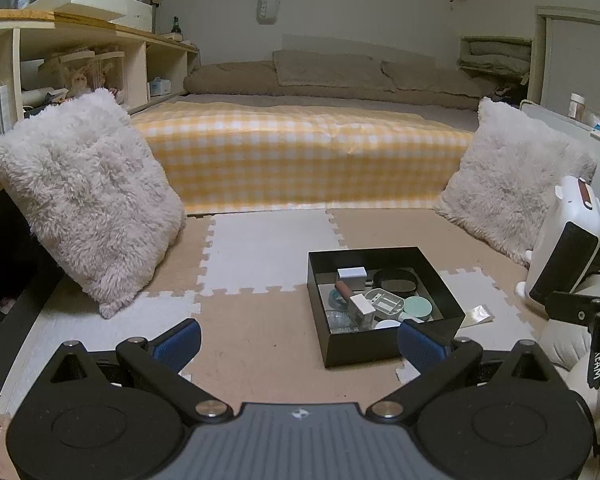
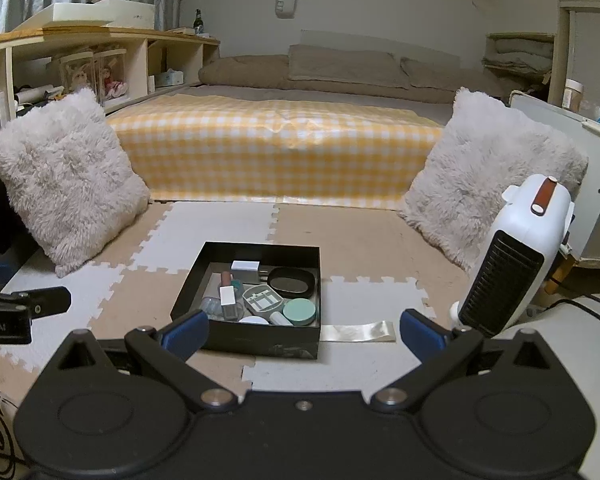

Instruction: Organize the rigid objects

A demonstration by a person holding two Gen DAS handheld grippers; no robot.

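Left claw: we see the left gripper (image 1: 298, 340) spread wide, holding nothing, poised above the floor mat (image 1: 260, 248).
Right claw: the right gripper (image 2: 302, 330) is likewise spread wide and empty.
Box count: we count one black box (image 2: 260, 342), open at the top, resting on the mat.
Box position: in the right wrist view its near left corner sits just behind the left blue finger pad (image 2: 186, 332); in the left wrist view the box (image 1: 364, 344) lies to the right, its near wall behind the right pad (image 1: 418, 346).
Contents: we count roughly nine small items, among them one mint round tin (image 2: 299, 311), one dark oval case (image 2: 291, 282), one white block (image 2: 246, 267), one grey slotted tray (image 2: 262, 299) and one tube with a white cap (image 2: 227, 295).
Tube axis: its long axis runs near to far, the brown end farther away.
Foil strip: one (image 2: 358, 332), flat on the mat, beside the box's right wall; we cannot tell if they touch.
Cushions: two, left (image 2: 66, 176) and right (image 2: 492, 172).
Heater: one (image 2: 512, 256), at the right, close to the right cushion.
Open room: bare mat lies between the box and the checked bed cover (image 2: 276, 152).
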